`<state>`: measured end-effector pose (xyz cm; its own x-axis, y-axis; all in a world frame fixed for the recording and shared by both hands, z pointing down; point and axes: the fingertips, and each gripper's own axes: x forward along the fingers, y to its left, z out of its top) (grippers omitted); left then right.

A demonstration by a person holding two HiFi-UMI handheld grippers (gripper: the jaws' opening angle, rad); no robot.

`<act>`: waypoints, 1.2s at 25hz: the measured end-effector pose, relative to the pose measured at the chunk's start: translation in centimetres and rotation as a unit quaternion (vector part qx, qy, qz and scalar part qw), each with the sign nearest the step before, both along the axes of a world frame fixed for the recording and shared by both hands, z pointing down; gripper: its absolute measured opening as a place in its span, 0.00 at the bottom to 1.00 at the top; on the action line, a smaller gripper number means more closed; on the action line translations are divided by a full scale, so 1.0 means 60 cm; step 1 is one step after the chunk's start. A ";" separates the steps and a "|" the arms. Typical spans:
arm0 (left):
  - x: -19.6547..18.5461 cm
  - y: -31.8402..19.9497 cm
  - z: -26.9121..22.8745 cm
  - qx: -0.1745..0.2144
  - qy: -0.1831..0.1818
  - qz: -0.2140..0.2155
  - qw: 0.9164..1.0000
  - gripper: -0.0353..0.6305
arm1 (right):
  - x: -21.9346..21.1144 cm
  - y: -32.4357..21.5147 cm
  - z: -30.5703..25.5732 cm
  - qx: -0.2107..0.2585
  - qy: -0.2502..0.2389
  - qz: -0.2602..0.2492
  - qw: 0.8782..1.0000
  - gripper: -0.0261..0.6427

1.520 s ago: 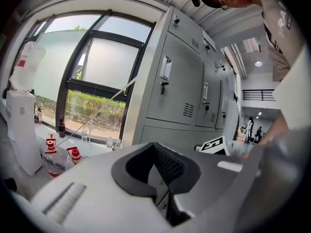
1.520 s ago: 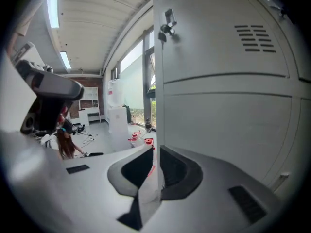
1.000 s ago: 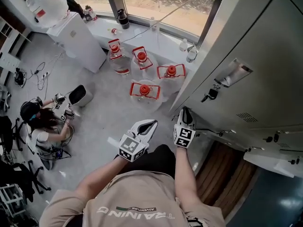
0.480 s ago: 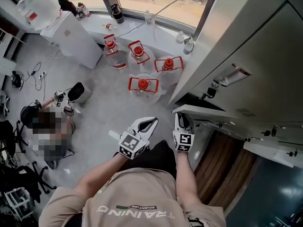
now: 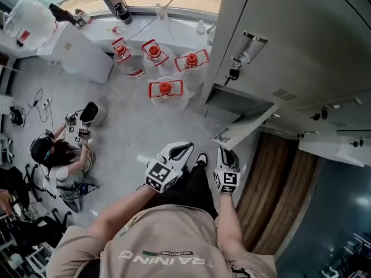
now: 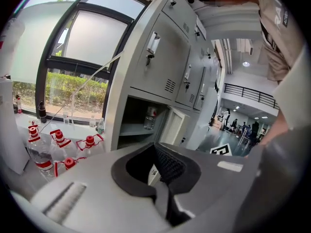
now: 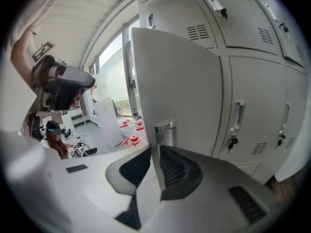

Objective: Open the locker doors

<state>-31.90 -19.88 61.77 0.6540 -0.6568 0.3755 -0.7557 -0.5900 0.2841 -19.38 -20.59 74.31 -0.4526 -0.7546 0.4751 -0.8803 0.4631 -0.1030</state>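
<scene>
A grey bank of lockers [image 5: 301, 51] fills the right of the head view. One low locker door [image 5: 243, 129] stands swung out, and its compartment [image 6: 138, 125] shows a bottle [image 6: 149, 118] on a shelf. My right gripper [image 5: 226, 153] is shut on that door's free edge. In the right gripper view the door panel [image 7: 175, 86] with its metal handle [image 7: 164, 131] runs down between the jaws of the right gripper [image 7: 155, 152]. My left gripper [image 5: 185, 149] hangs left of the door, shut and holding nothing; the left gripper [image 6: 156, 149] faces the open compartment.
Several water jugs with red caps [image 5: 165, 90] stand on the floor by the window. A white cabinet [image 5: 75, 48] is at the far left. A person [image 5: 55, 155] sits on the floor with gear. Neighbouring locker doors with keys [image 7: 233, 142] are closed.
The low locker door has swung from closed to wide open, drawn back with my right gripper. The left gripper has stayed beside it.
</scene>
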 end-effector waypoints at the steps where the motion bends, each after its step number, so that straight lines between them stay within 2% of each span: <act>1: 0.009 0.010 -0.003 0.001 0.001 0.005 1.000 0.06 | 0.013 0.011 -0.002 -0.001 0.003 0.005 1.000 0.13; 7: 0.070 0.056 -0.021 0.014 0.000 0.030 0.999 0.06 | 0.067 0.046 -0.022 0.003 0.011 0.013 1.000 0.13; 11: 0.111 0.089 -0.044 0.023 -0.001 0.026 0.999 0.06 | 0.106 0.076 -0.049 0.001 0.003 0.015 1.000 0.13; 14: 0.159 0.110 -0.060 0.036 -0.004 0.015 0.999 0.06 | 0.144 0.086 -0.076 0.014 0.000 -0.008 1.000 0.13; 19: 0.247 0.139 -0.059 0.052 -0.015 -0.037 0.998 0.06 | 0.206 0.096 -0.118 0.035 -0.019 -0.063 0.997 0.13; 25: 0.364 0.190 -0.058 0.033 0.005 -0.145 0.989 0.06 | 0.325 0.139 -0.180 0.047 -0.001 -0.127 0.991 0.13; 27: 0.403 0.207 -0.067 0.030 0.013 -0.156 0.987 0.06 | 0.365 0.163 -0.199 0.049 0.003 -0.142 0.989 0.13; 30: 0.447 0.224 -0.090 0.043 0.016 -0.149 0.988 0.06 | 0.399 0.187 -0.225 0.058 0.000 -0.152 0.987 0.13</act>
<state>-5.11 -6.46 56.39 0.4375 -0.8505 0.2920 -0.8910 -0.3662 0.2682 4.54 -9.37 60.84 -0.6662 -0.6336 0.3935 -0.6990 0.7143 -0.0334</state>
